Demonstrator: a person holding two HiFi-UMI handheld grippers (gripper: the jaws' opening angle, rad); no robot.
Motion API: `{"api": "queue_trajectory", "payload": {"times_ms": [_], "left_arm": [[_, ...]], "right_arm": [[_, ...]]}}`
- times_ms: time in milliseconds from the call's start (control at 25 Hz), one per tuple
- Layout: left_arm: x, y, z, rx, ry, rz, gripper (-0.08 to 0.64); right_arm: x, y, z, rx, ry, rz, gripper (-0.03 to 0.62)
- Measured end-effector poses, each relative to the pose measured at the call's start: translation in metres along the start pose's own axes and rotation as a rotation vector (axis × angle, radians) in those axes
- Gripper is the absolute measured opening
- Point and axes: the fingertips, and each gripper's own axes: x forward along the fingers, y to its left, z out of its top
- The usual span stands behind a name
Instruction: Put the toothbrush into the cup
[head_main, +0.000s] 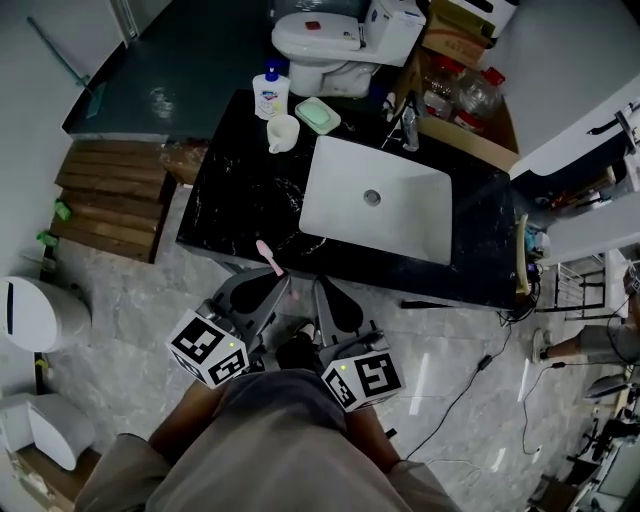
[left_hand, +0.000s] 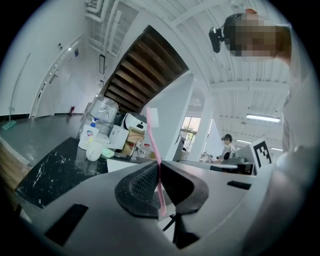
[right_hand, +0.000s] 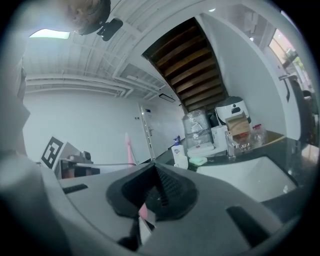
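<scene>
**Transport step; the toothbrush has not yet been delivered.** The left gripper (head_main: 270, 283) is shown with its jaws closed almost fully on the handle of the pink toothbrush (head_main: 268, 257). The toothbrush is held upright, bristle head uppermost, at the near edge of the black counter (head_main: 240, 190). The right gripper (head_main: 322, 288), at 3 o'clock of the left, is seen with its jaws brought together and nothing gripped. The white cup (head_main: 282, 133) stands at 12 o'clock of the toothbrush, near the counter's far edge and at 10 o'clock of the sink basin (head_main: 420, 215). A soap bottle (head_main: 270, 95) is placed just beyond the cup at 11 o'clock, and a green soap dish (head_main: 317, 115) at 2 o'clock. The next move is judged to call for a reach across the counter, with the brush brought over the cup's mouth and lowered before release. Nothing is seen inside the cup, and only a drain is shown in the basin. The contents of the dish cannot be resolved.
</scene>
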Motion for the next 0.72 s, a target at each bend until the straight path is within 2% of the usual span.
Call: {"api": "queue_trajectory", "payload": {"times_ms": [160, 560, 720], "left_arm": [[0.016, 0.001, 0.009, -0.009, -0.03, 0.007, 0.023], [0.044, 0.004, 0.003, -0.008, -0.017, 0.083, 0.023], [0.042, 0.005, 0.004, 0.003, -0.012, 0.11, 0.023]], "right_arm": [[0.008, -0.015, 0.003, 0.006, 0.009, 0.033, 0.006], [0.015, -0.05, -0.004, 0.043, 0.042, 0.091, 0.006], [0.016, -0.048, -0.007, 0.013, 0.043, 0.099, 0.006]]}}
